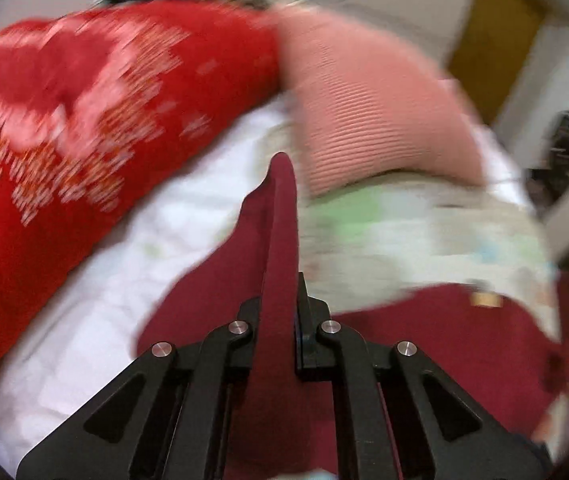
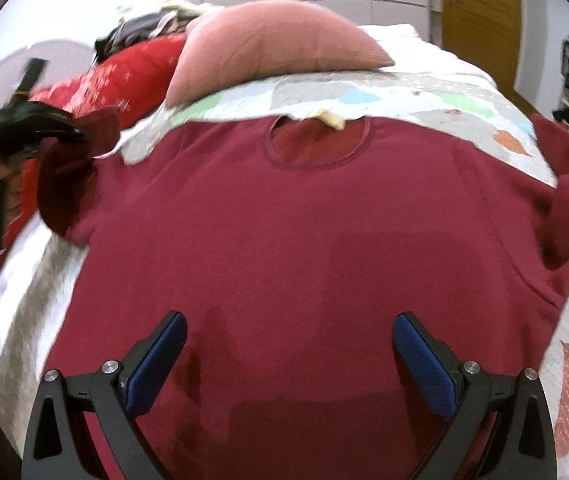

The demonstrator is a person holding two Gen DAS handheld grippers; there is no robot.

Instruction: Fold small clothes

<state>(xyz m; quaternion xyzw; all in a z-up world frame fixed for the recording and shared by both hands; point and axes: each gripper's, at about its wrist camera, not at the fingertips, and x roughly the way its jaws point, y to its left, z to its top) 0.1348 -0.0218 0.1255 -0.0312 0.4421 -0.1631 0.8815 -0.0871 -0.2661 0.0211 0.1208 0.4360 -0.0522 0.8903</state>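
At the left of the right wrist view, the left hand-held gripper (image 2: 78,133) is seen closed on the left sleeve (image 2: 70,184) of the maroon sweatshirt (image 2: 304,232), the sleeve being lifted off the bed (image 2: 24,280); in its own view the fabric is pinched between the shut jaws. The sweatshirt is spread flat on the patchwork quilt (image 2: 424,96), neckline away from the camera, with a red patterned cushion (image 2: 132,76) and a pink pillow (image 2: 276,40) lying beyond it. The right hand-held gripper (image 2: 290,354) is held wide open above the sweatshirt's lower part, with nothing grasped.
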